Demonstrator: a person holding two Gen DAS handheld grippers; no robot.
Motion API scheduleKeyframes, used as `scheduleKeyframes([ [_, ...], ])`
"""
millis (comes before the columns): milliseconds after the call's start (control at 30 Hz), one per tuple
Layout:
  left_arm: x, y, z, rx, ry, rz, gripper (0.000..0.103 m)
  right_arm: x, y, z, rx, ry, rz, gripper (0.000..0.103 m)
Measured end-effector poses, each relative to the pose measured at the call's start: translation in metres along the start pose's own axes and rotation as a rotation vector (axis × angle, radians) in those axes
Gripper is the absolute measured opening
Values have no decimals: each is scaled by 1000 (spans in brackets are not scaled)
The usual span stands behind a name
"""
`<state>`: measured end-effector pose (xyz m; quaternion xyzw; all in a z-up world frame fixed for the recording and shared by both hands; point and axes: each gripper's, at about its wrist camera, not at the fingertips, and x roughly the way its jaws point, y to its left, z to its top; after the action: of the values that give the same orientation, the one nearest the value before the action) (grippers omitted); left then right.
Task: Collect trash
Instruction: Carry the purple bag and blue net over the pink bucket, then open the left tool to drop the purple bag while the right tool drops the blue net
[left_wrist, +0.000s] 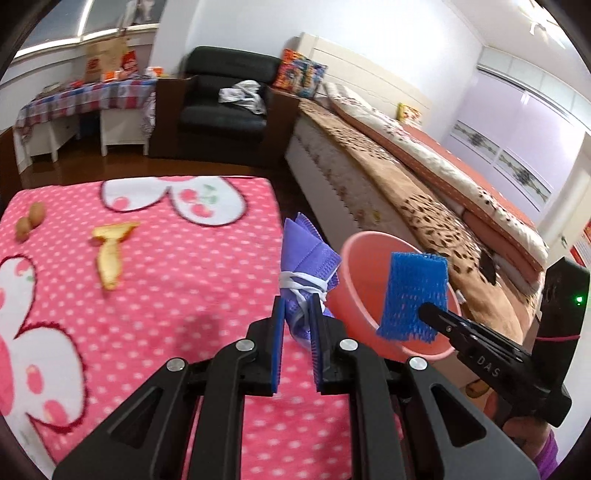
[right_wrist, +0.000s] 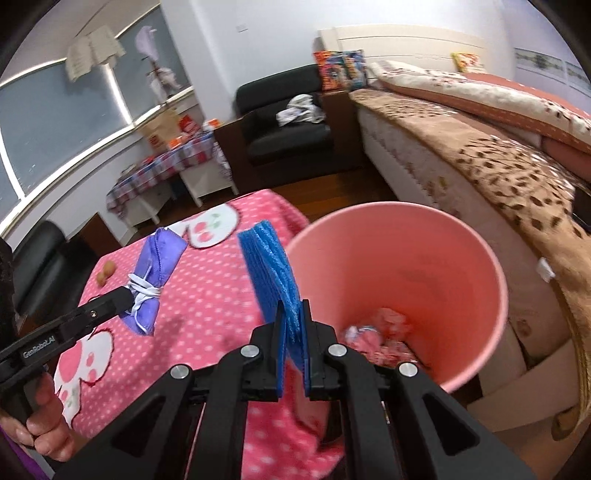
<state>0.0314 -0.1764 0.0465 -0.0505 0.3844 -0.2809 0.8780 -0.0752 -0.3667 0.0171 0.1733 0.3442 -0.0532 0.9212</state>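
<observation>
My left gripper (left_wrist: 297, 304) is shut on a purple face mask (left_wrist: 308, 254) with white straps, held above the right edge of the pink dotted blanket (left_wrist: 166, 280); the mask also shows in the right wrist view (right_wrist: 155, 273). My right gripper (right_wrist: 293, 308) is shut on a blue foam net (right_wrist: 271, 269), held at the rim of the pink bin (right_wrist: 461, 258). In the left wrist view the net (left_wrist: 413, 295) hangs over the bin (left_wrist: 354, 273). Crumpled pink wrappers (right_wrist: 384, 332) lie in the bin. A banana peel (left_wrist: 110, 251) and two brown nuts (left_wrist: 31, 219) lie on the blanket.
A bed with a brown spotted cover (left_wrist: 424, 192) runs along the right, close behind the bin. A black armchair (left_wrist: 225, 96) and a table with a checked cloth (left_wrist: 85, 99) stand at the far wall. A dark wooden floor (left_wrist: 110, 162) lies between.
</observation>
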Motion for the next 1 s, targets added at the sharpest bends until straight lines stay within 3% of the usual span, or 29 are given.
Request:
scheduleKeyframes([
  [500, 46, -74, -3, 120, 49, -77, 12, -8, -56, -1, 81, -20, -82, 6],
  [1000, 84, -97, -17, 182, 120, -76, 12, 6, -76, -6, 118, 7, -113, 6],
])
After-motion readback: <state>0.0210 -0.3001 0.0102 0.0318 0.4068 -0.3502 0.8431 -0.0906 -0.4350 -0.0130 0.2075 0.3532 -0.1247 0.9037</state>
